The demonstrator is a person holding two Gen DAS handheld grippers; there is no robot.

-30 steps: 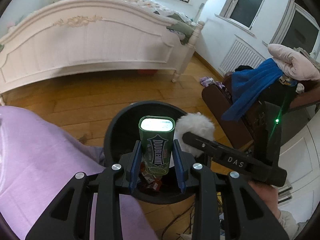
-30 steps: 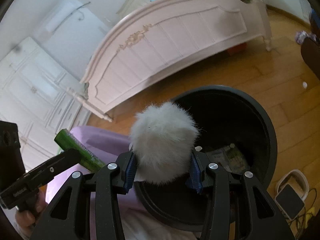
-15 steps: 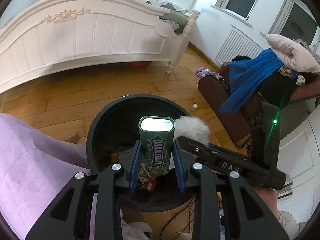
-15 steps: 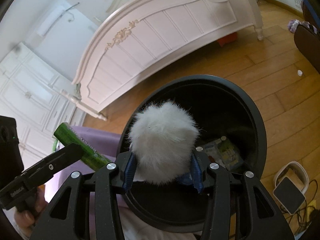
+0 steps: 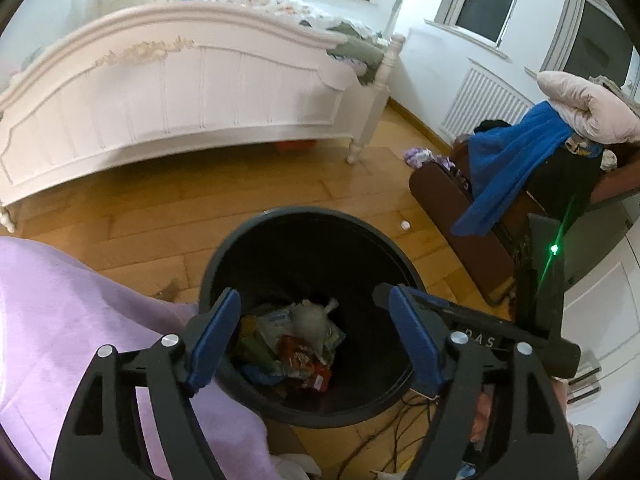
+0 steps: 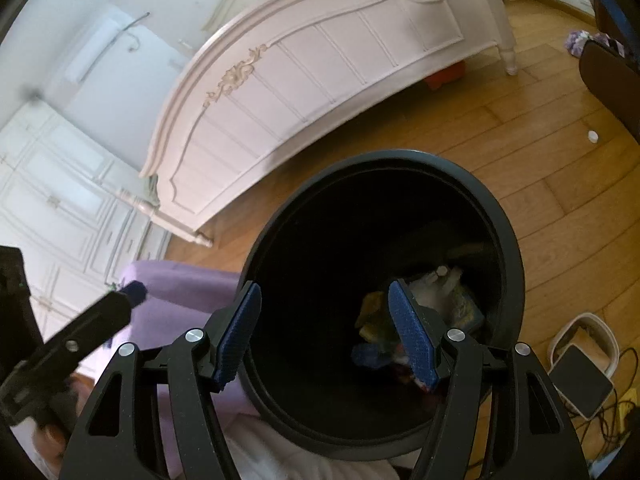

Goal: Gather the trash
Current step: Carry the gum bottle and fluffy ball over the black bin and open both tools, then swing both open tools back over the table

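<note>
Looking into the black trash bin (image 5: pixel 308 216), you see soft, light wrappers (image 5: pixel 304 360) and a fluffy white ball (image 5: pixel 310 320) at the bottom. Both jaws are opening, empty: left hand-held gripper (image 5: pixel 316 340), right hand-held gripper (image 6: pixel 324 340). Pinch such trash gently around its middle.

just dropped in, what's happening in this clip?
A person is collecting trash in a bedroom with two hand-held grippers. Both the left hand-held gripper and the right hand-held gripper hang over a black trash bin, jaws opening with nothing between them. A pale fluffy ball lies on the wrappers at the bin's bottom. The bin stands on the wood floor by a white bed.
</note>
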